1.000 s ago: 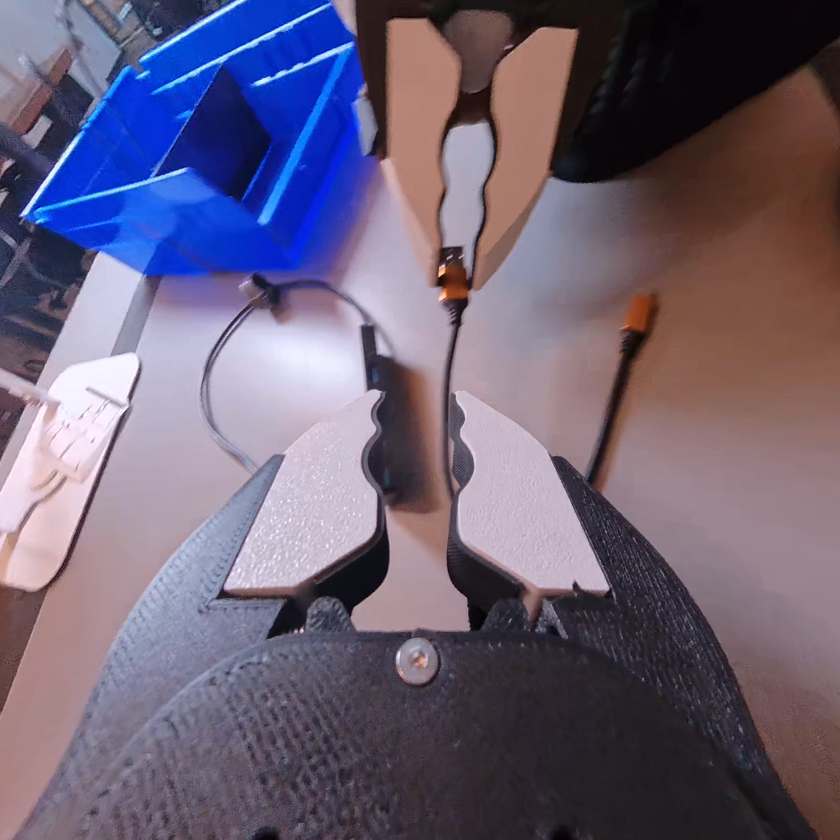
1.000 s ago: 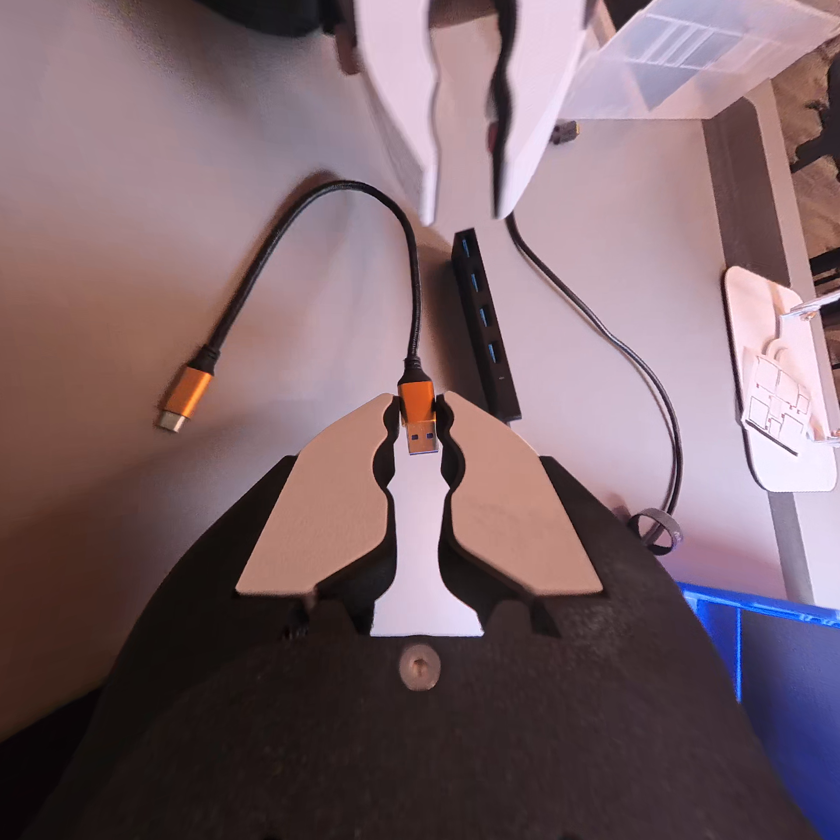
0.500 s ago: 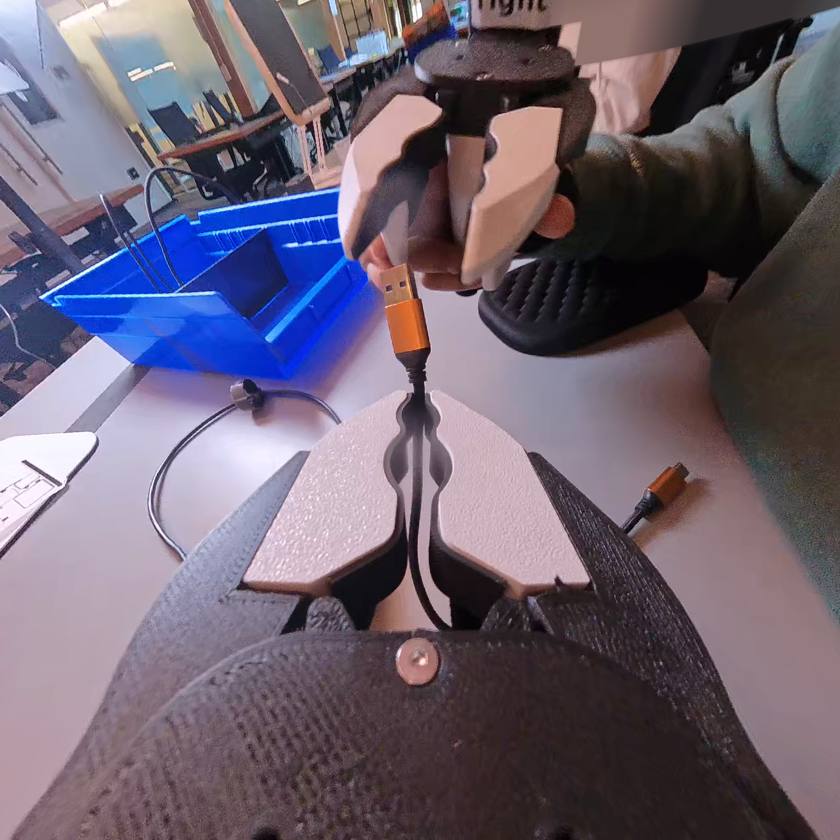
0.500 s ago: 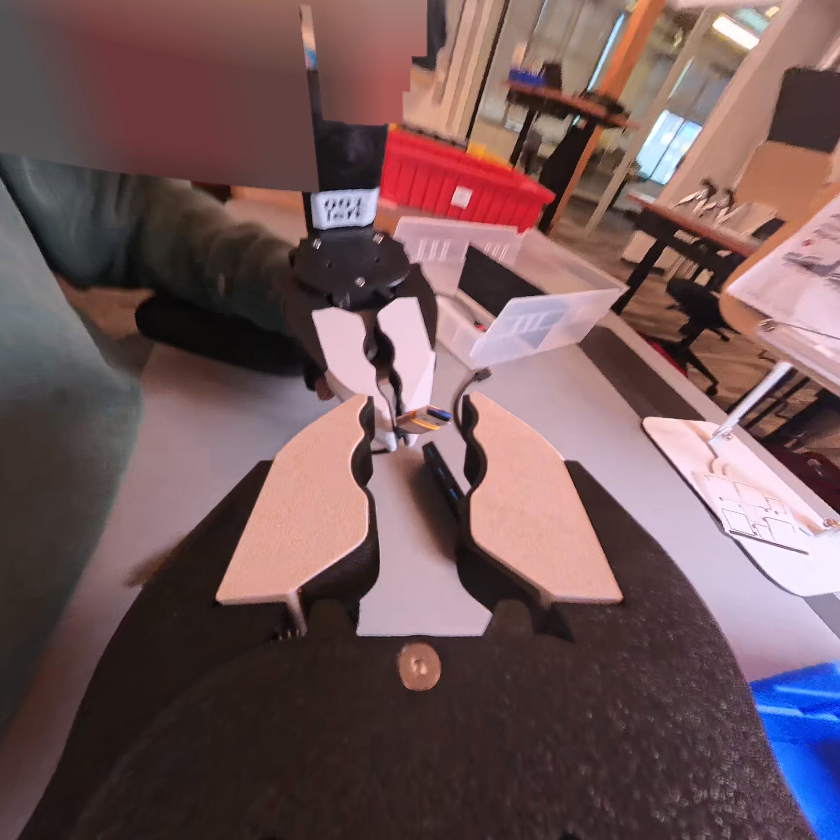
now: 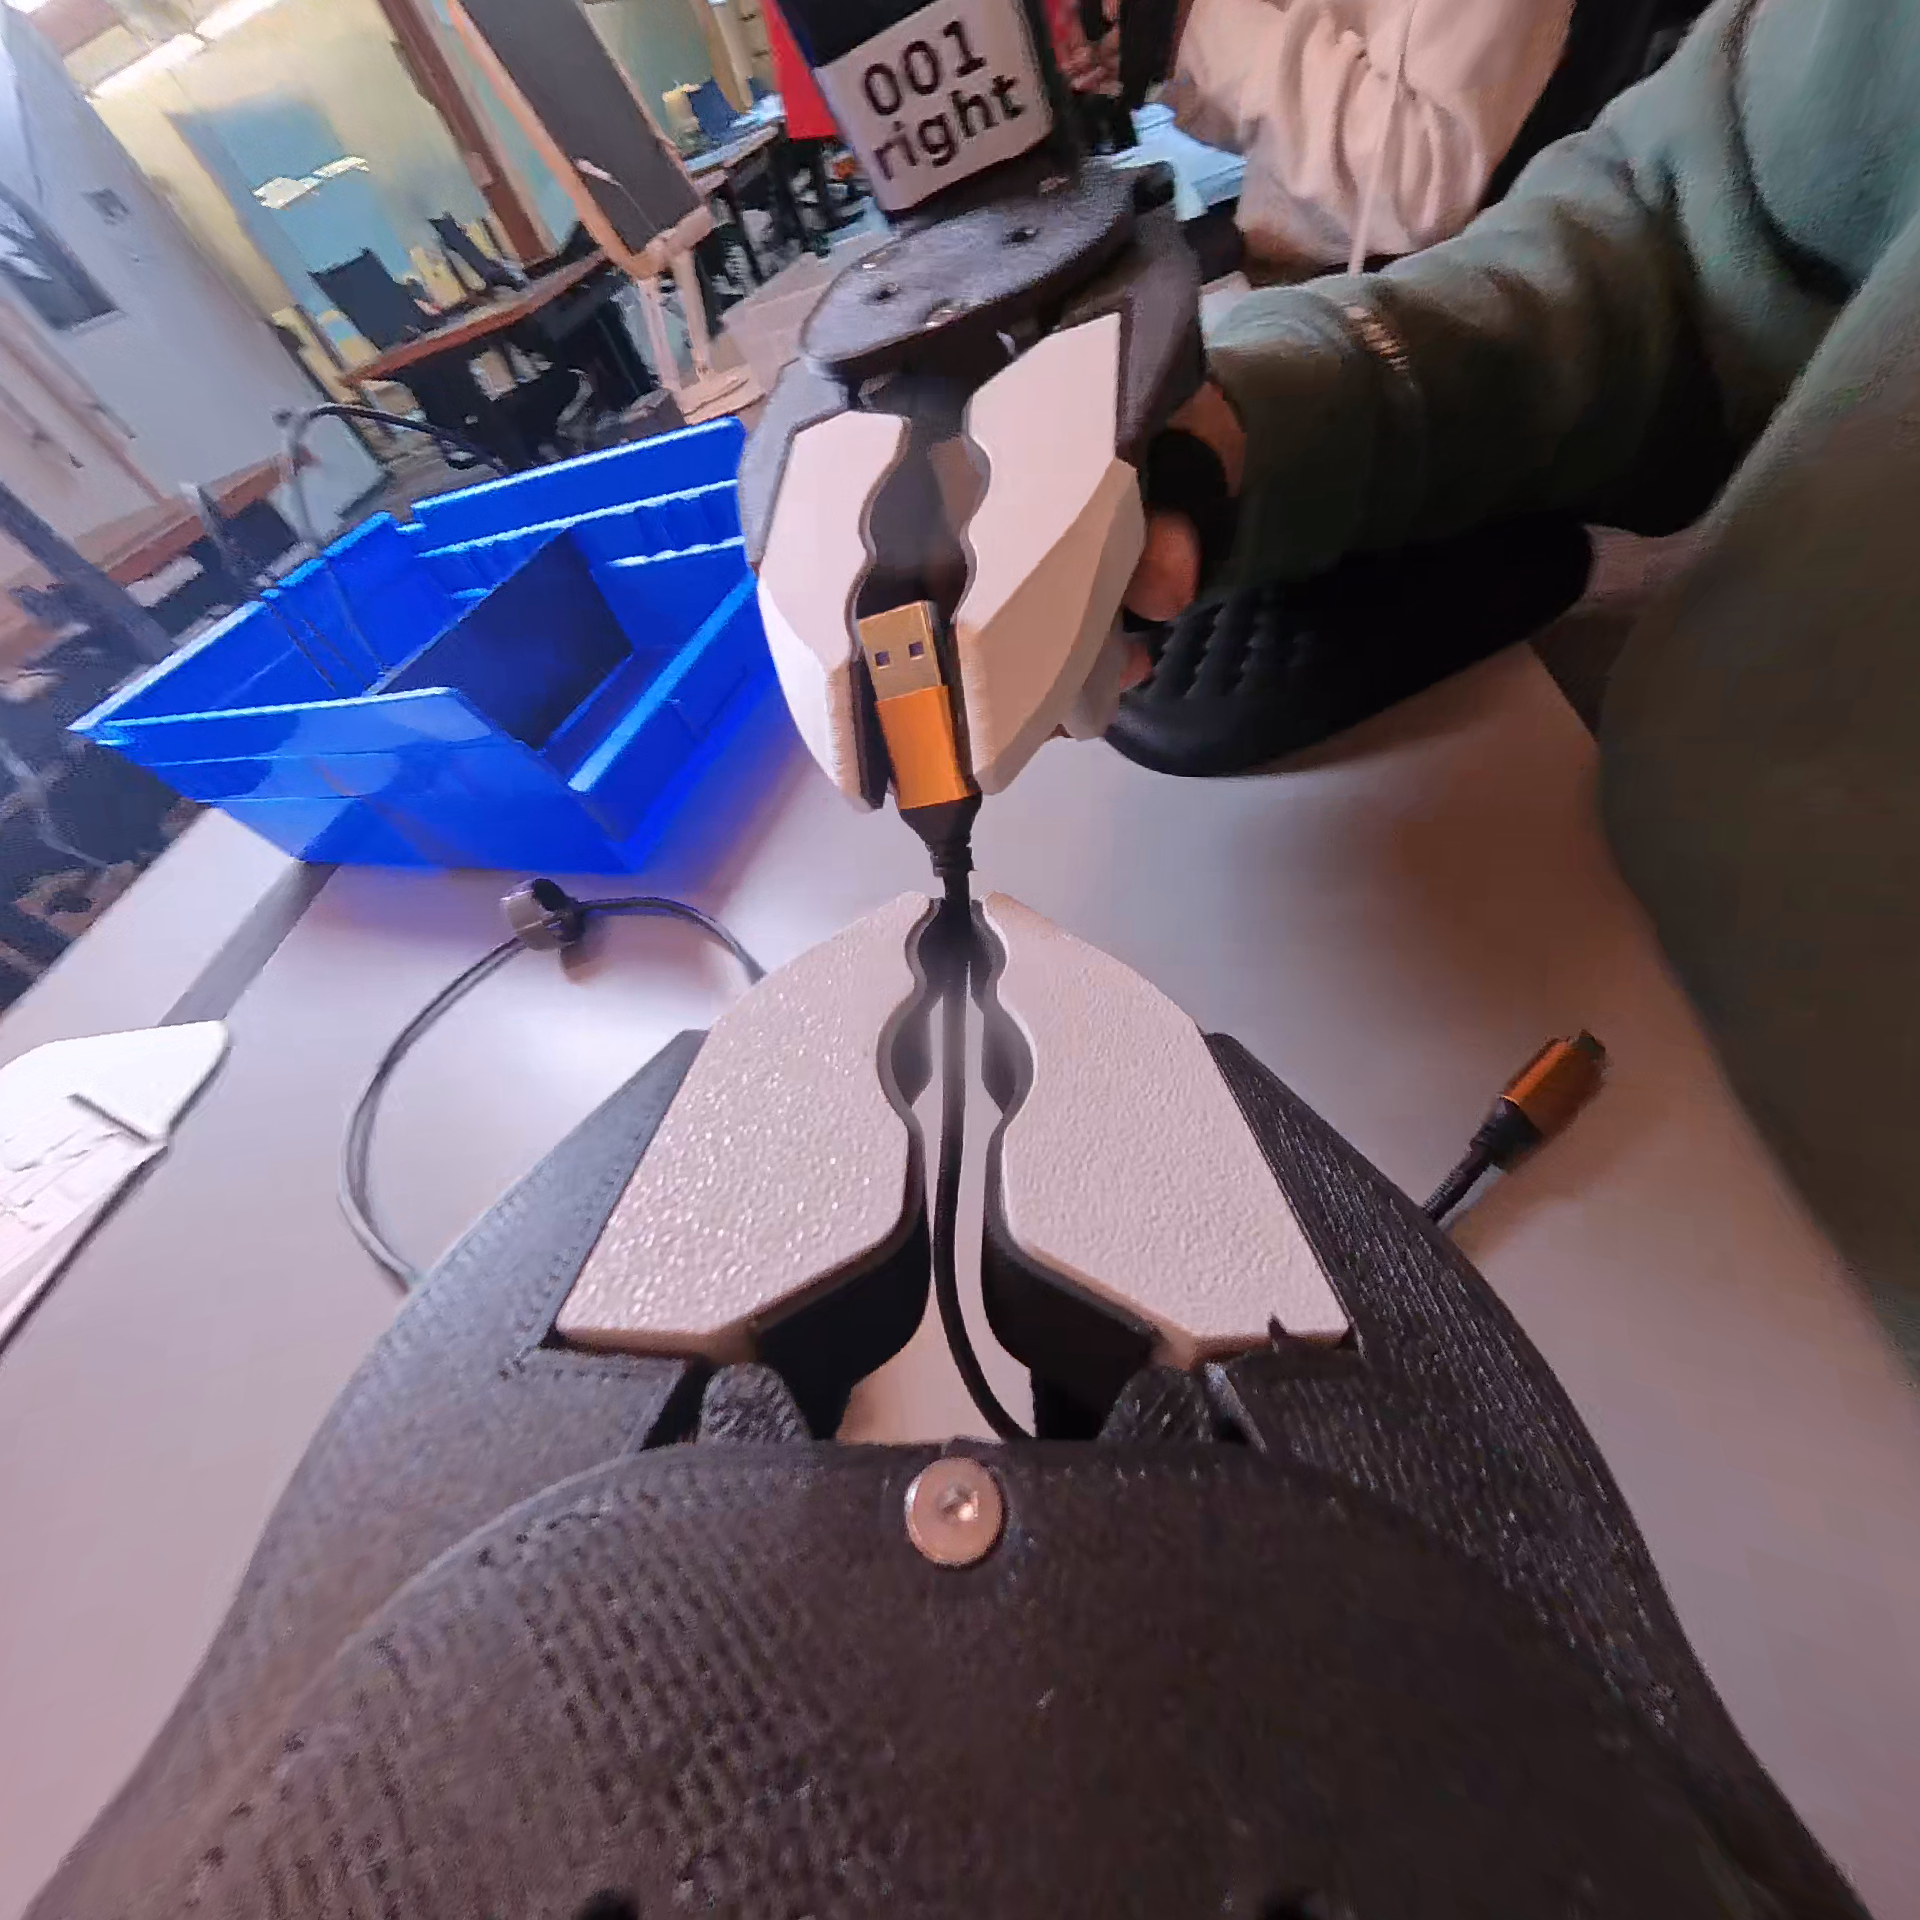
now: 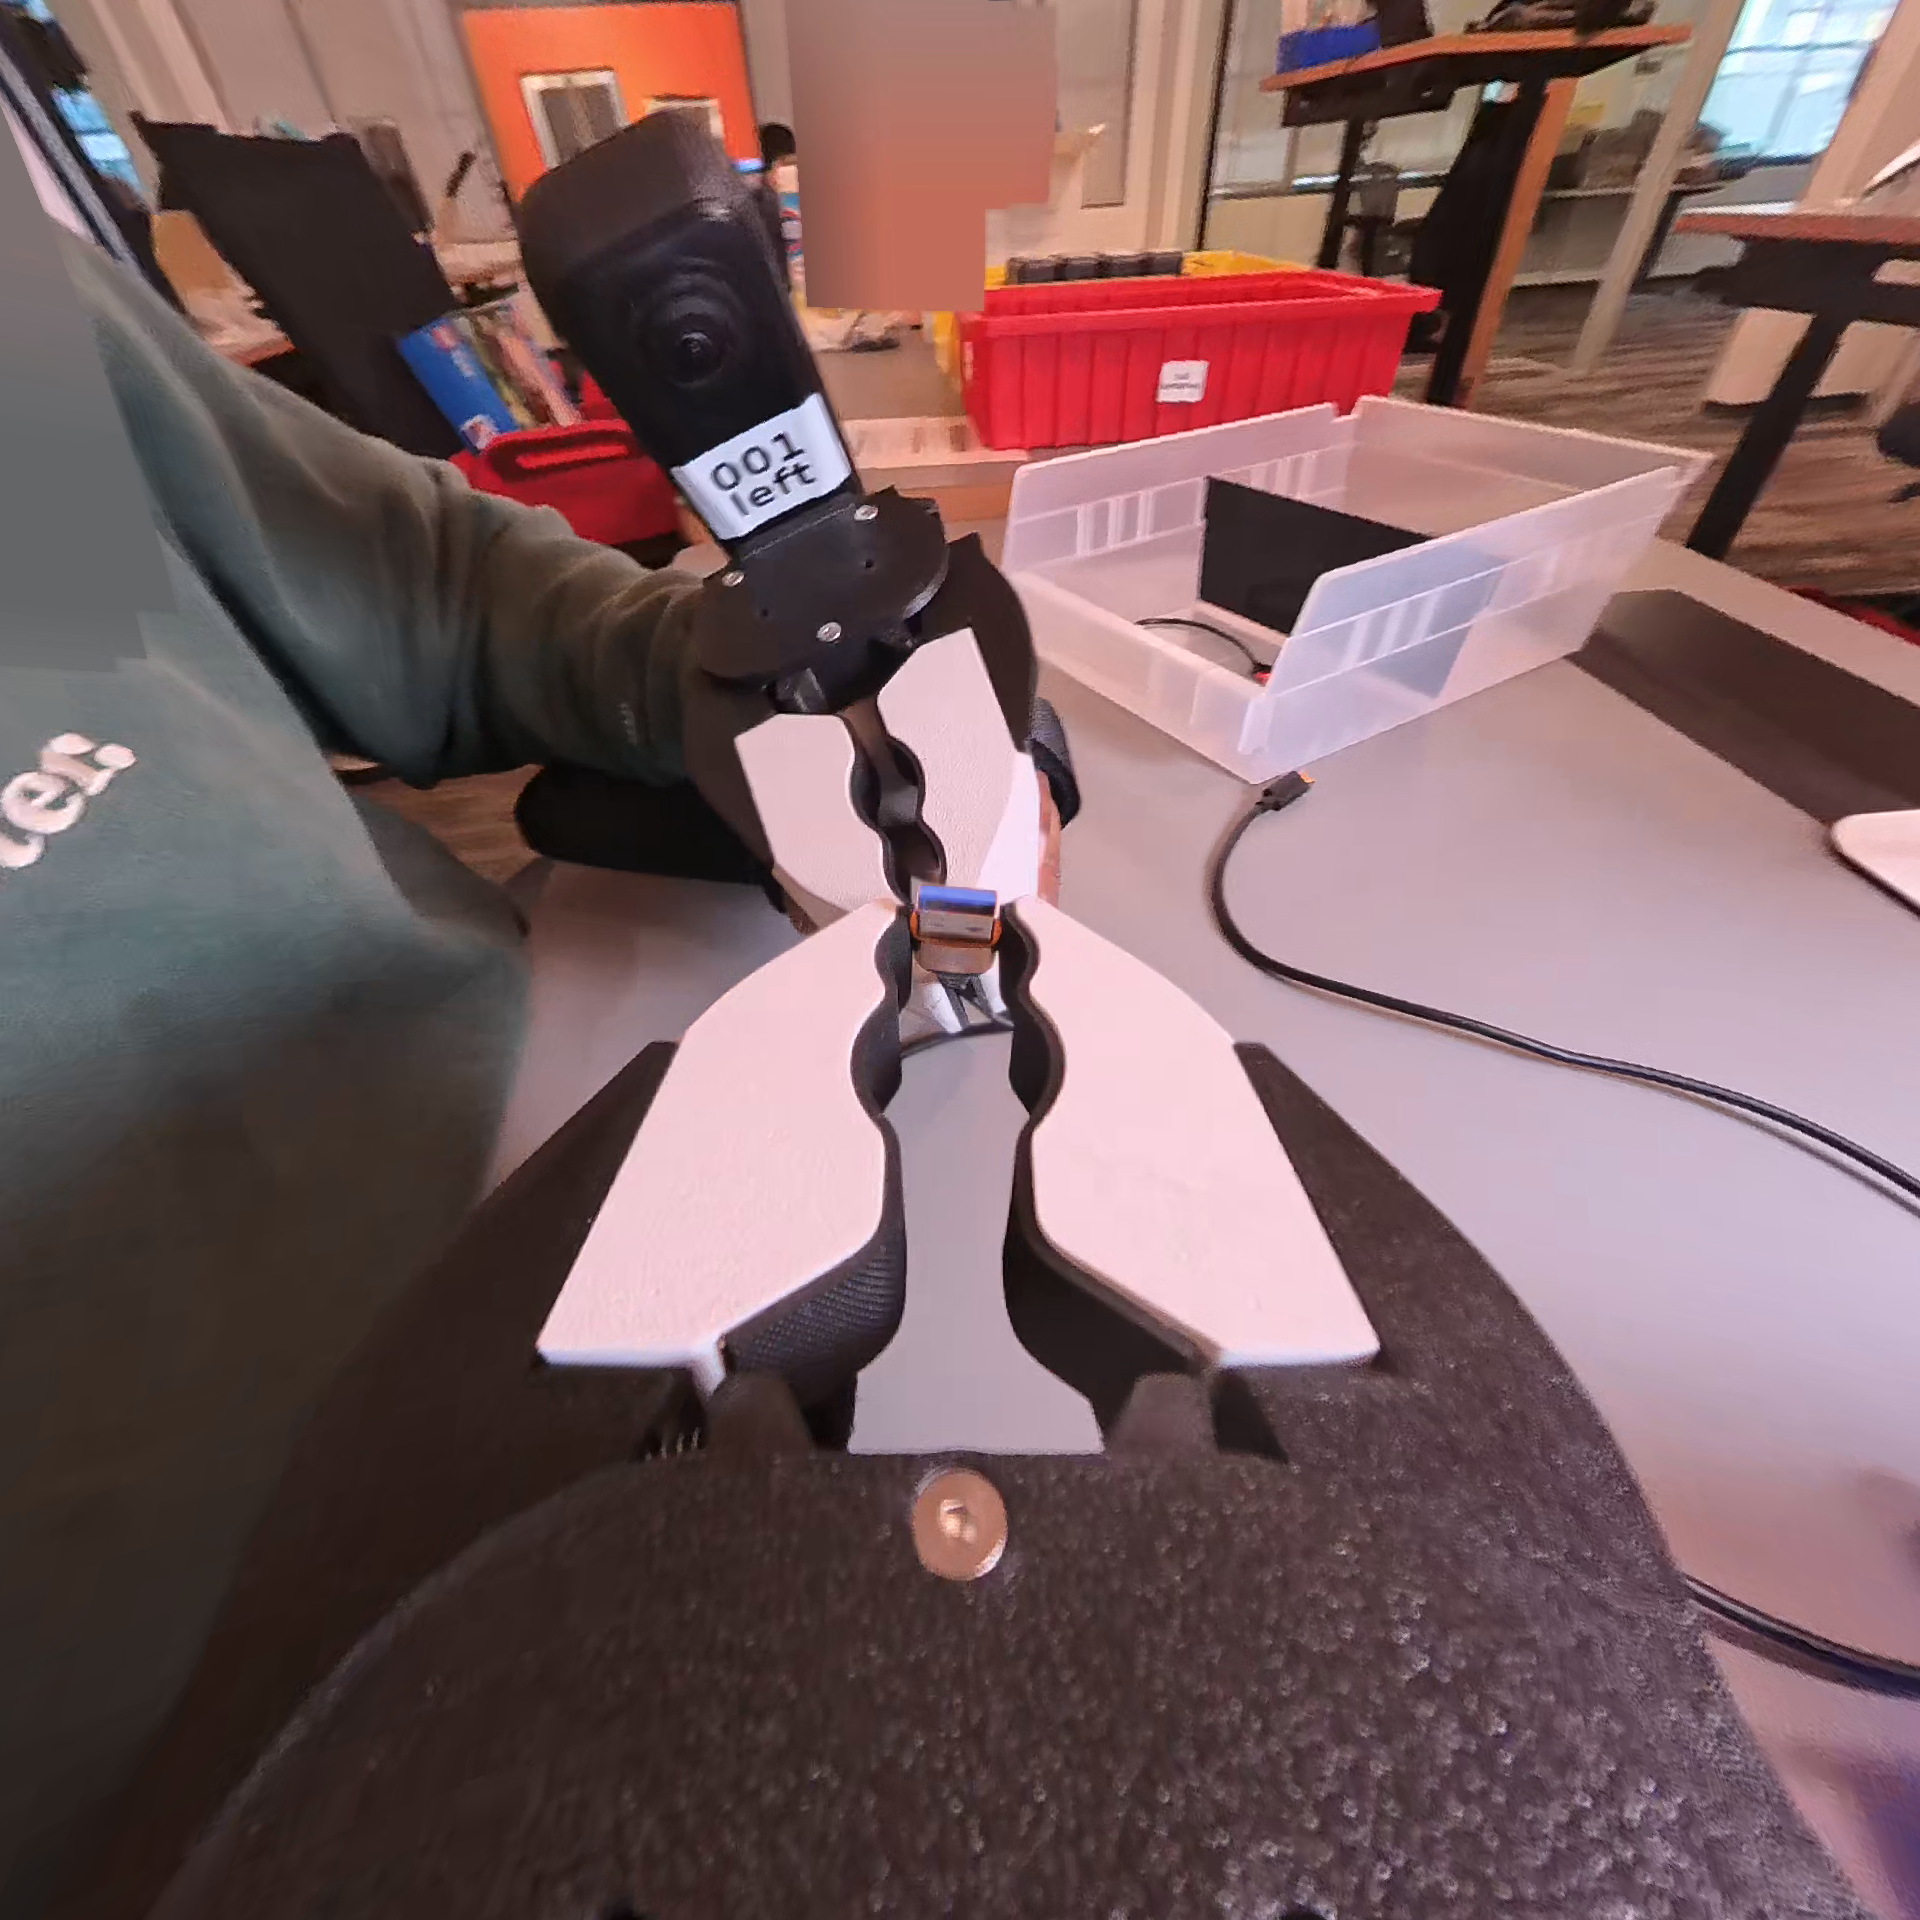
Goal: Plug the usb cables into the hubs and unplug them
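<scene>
Two hand-held grippers meet above a grey desk [image 5: 1299, 935], both gripping one black USB cable [image 5: 951, 1226] with two orange-sleeved plugs. In the left wrist view, the left hand-held gripper [image 5: 958, 912] fills the lower centre of the frame, its white fingers clenched on the cable just below the larger orange plug [image 5: 920, 717]. That plug stands upright at centre, metal tip upward, pinched between the fingers of the right hand-held gripper [image 5: 914, 748], which comes down from the upper centre. The cable's smaller orange plug [image 5: 1548, 1086] lies on the desk at the right edge of this view. One blue bin [image 5: 416, 707] sits at the upper left, and a second black cable [image 5: 436, 1049] with a wrap band loops on the desk at the left; neither bin nor smaller plug appears in the other view. In the right wrist view, the right hand-held gripper [image 6: 956, 920] holds the larger plug at its fingertips at centre, seen end-on, with the left hand-held gripper just behind it. Only this view shows one clear plastic bin [image 6: 1351, 582] at the upper right, one red bin [image 6: 1174, 343] behind it, and the second cable's connector end [image 6: 1283, 795] lying near the clear bin. No hub shows in either view.
</scene>
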